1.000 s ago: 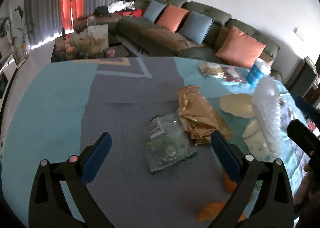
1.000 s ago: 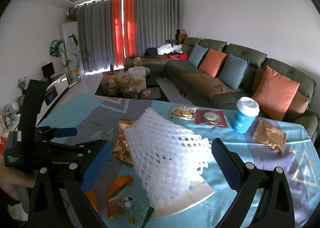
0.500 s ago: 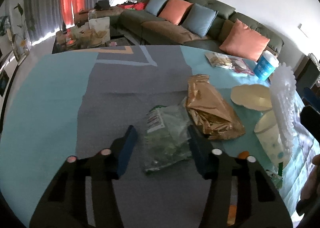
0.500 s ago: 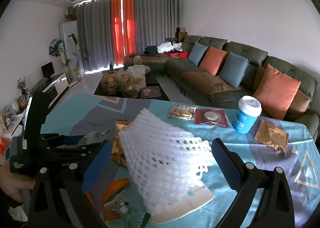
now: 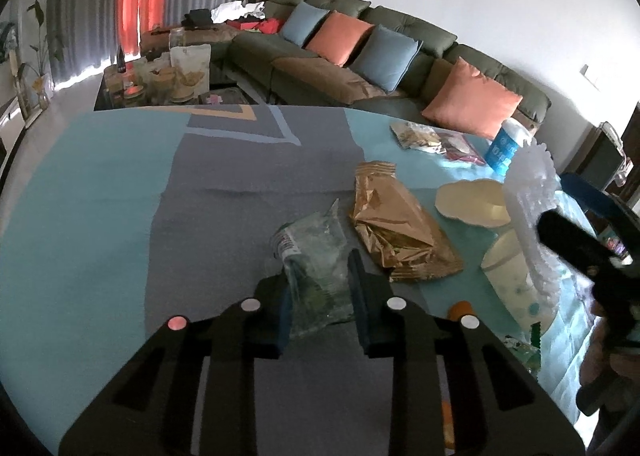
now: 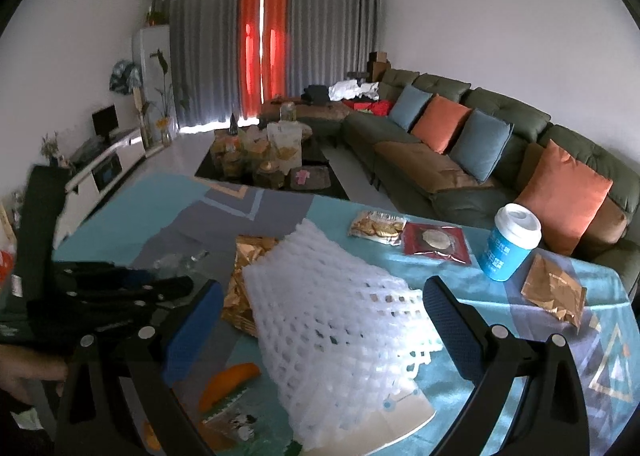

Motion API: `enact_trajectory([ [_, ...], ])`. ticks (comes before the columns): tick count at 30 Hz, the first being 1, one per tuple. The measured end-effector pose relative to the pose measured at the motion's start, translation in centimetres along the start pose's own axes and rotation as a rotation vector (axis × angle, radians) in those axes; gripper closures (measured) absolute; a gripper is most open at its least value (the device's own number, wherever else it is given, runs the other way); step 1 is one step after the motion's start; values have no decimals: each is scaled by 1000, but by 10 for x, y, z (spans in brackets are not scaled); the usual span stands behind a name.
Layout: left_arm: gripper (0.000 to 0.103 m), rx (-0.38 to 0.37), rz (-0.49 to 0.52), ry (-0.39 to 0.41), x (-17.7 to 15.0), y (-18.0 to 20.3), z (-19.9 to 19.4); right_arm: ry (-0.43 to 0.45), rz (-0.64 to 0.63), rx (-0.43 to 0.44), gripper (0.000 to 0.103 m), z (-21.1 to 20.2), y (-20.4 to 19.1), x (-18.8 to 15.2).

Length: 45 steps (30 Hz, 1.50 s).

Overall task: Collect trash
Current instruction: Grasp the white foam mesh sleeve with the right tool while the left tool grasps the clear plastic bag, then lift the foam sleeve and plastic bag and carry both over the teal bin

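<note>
My left gripper (image 5: 320,288) is shut on a clear plastic bag (image 5: 312,256) with green bits and a barcode label, pinching its near end on the grey part of the tablecloth. A crumpled gold foil bag (image 5: 394,232) lies just right of it. My right gripper (image 6: 320,320) is open, its jaws standing on either side of a white foam net sleeve (image 6: 340,336) without clearly touching it. The sleeve also shows in the left wrist view (image 5: 532,224). Orange peel (image 6: 228,378) lies below it. The left gripper body (image 6: 100,296) shows at the left of the right wrist view.
A blue paper cup (image 6: 508,244) with a white lid, two snack packets (image 6: 434,242), a second gold wrapper (image 6: 554,292) and cream paper plates (image 5: 472,202) are on the teal tablecloth (image 5: 80,196). A sofa (image 6: 460,152) stands behind the table.
My left gripper has moved forward and closed from wide open onto the clear plastic bag. The right gripper has stayed open around the foam sleeve.
</note>
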<state>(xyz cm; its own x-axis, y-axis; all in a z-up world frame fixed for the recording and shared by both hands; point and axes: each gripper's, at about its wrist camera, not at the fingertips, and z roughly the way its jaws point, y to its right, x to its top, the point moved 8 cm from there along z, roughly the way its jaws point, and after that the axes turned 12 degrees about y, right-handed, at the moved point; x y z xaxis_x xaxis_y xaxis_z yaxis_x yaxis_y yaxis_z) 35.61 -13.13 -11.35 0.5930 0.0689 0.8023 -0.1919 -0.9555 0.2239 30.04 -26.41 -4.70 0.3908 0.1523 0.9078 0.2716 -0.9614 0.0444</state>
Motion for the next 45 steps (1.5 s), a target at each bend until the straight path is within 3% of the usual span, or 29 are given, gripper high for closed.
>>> enact_trajectory([
  [2,79,-9,-3,5,0,0,-3,-16,-3,-6,11,4,0,-3],
  [4,80,-13,-5,7,-1,-1,-5,-38,8,-4,30,7,2,-7],
  [7,80,-23,-7,11,0,0,-7,-51,22,-12,49,7,5,-9],
  [16,80,-28,-14,26,1,2,-10,-8,90,5,79,-8,14,0],
  [30,80,-41,-21,109,18,2,-53,113,192,43,83,-59,28,34],
  [45,80,-50,-56,225,25,-16,-146,165,156,142,83,-92,-28,43],
])
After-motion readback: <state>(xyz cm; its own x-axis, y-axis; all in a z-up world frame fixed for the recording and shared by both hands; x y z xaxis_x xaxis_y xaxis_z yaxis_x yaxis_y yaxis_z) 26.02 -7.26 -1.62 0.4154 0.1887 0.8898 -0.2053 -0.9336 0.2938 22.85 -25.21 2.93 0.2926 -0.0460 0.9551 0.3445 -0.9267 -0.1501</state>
